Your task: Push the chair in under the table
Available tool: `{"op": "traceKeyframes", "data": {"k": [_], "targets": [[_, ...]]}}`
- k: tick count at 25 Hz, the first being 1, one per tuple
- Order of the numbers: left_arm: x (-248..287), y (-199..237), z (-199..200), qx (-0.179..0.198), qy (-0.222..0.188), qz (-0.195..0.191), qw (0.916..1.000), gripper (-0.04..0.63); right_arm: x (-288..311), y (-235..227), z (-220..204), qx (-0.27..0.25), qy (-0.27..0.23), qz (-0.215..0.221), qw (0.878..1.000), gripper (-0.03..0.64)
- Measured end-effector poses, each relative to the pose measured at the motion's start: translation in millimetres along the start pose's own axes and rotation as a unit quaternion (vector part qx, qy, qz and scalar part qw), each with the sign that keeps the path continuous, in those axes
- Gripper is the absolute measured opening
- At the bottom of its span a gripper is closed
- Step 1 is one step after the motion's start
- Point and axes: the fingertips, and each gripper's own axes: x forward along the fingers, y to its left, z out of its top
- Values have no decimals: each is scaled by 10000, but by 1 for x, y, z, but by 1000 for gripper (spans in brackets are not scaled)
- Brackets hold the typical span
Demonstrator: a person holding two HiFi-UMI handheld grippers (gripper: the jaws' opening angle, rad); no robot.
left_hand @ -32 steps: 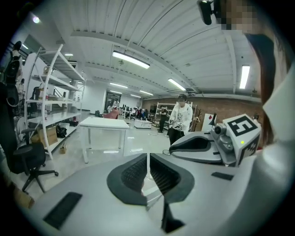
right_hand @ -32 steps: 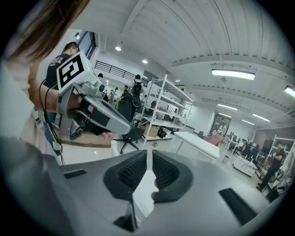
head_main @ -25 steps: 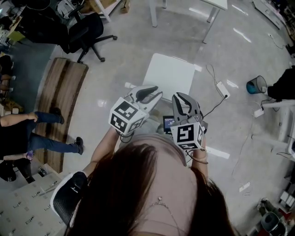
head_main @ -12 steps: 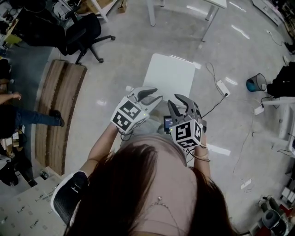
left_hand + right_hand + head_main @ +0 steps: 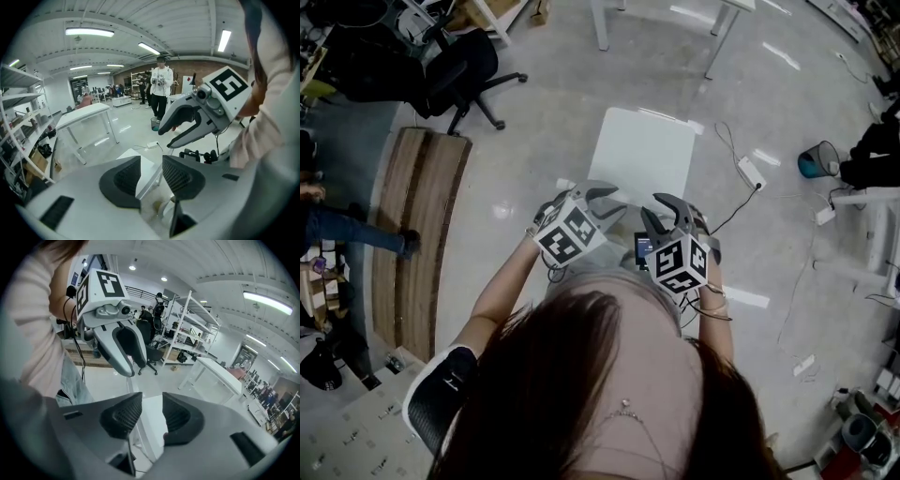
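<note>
Head view: my left tool [image 5: 607,199] and right tool [image 5: 667,211] hang at the near edge of the white chair [image 5: 645,155]. Both tools' jaws stand apart, having just been opening. The chair's edge shows in each gap, unpressed. The chair stands apart from the bench [image 5: 601,28].

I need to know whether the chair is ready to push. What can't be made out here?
- Head view: the chair back, under the left gripper and right gripper; both have just been opening their jaws, and the pads press nothing.
- Head view: the table top, cut off at the top edge.
- Gripper views: the chair's legs, behind the jaws.
</note>
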Motion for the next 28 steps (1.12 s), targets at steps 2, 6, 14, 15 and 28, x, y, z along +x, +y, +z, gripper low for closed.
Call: {"op": "traceKeyframes", "data": {"k": [2,6,14,15,28], "targets": [[5,3,-6,186,115,90,9997,147,4,4,-4,-61,93,60,9999,123],[17,8,-13,528,333,153,9979,147,13,6,-18,-233,337,175,9990,143],[36,8,-46,1638,1272,-1,9782,147,29,15,-35,-362,747,492,9953,164],[39,8,-51,1795,1394,4,9738,147,31,16,-37,-381,786,506,9949,164],[61,15,-84,2405,2017,-125,9494,136,57,24,-56,-378,1258,685,9890,167]]}}
